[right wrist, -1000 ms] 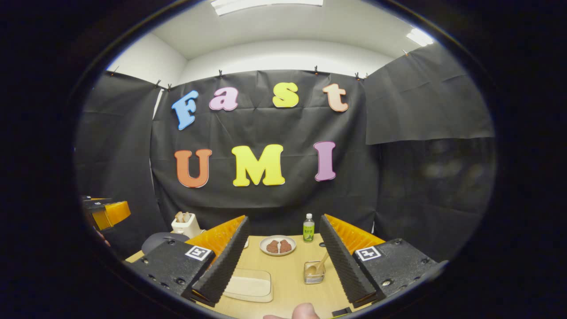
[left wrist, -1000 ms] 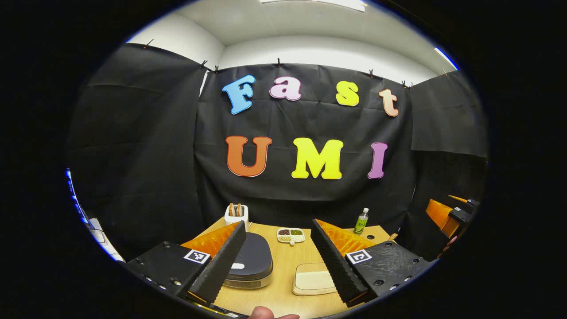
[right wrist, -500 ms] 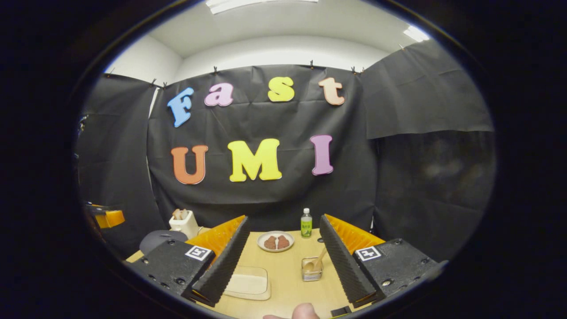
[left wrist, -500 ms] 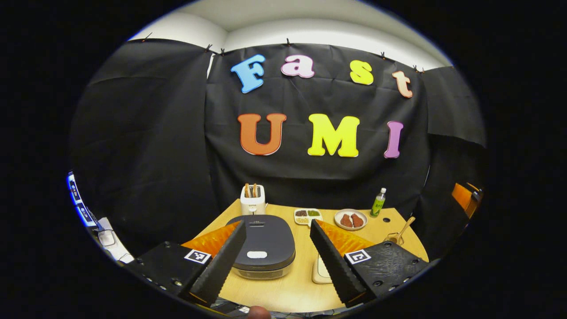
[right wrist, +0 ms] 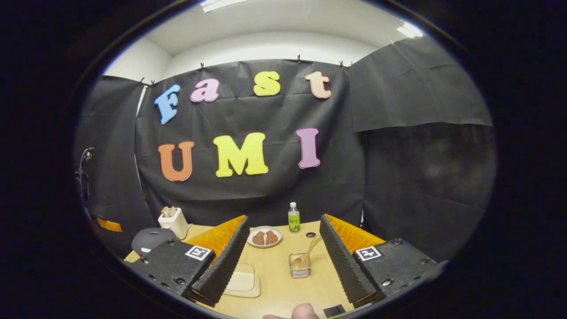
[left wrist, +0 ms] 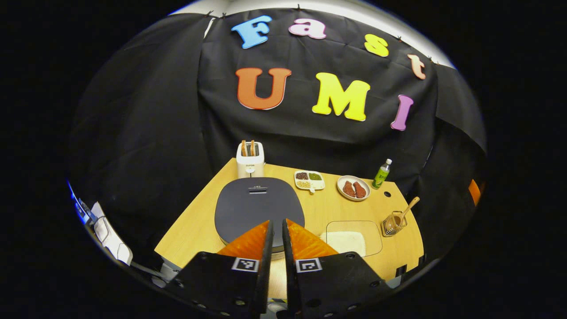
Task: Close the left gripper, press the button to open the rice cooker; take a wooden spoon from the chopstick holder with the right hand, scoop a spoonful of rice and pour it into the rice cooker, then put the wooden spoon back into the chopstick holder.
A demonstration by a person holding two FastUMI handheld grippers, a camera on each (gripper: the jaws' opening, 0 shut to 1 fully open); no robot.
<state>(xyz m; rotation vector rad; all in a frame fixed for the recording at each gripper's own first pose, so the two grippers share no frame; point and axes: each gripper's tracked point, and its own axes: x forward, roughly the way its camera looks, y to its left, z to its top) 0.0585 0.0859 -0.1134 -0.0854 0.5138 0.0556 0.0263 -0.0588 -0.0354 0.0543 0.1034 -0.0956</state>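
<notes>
1. In the left gripper view the left tool [left wrist: 277,227] hung above the near edge of the dark grey, rounded-square rice cooker [left wrist: 259,206]; its two orange-backed fingers stood nearly together, only a narrow slit between them, gripping nothing; the cooker's lid lay flat and shut.
2. The cooker sat on the pale wooden table [left wrist: 195,221]; just to its right lay a shallow clear tray of white rice [left wrist: 353,237].
3. Near the table's right edge stood the small wire chopstick holder [left wrist: 392,225], with the wooden spoon [left wrist: 408,209] leaning out of it, handle up and to the right.
4. In the right gripper view the right tool [right wrist: 283,254] was held with its fingers wide apart and empty; the holder and spoon showed between them, well ahead of the tips.
5. Along the back of the table stood a white toaster [left wrist: 250,160], a divided dish of beans [left wrist: 309,180], a round plate [left wrist: 353,188] and a green bottle [left wrist: 382,173].
</notes>
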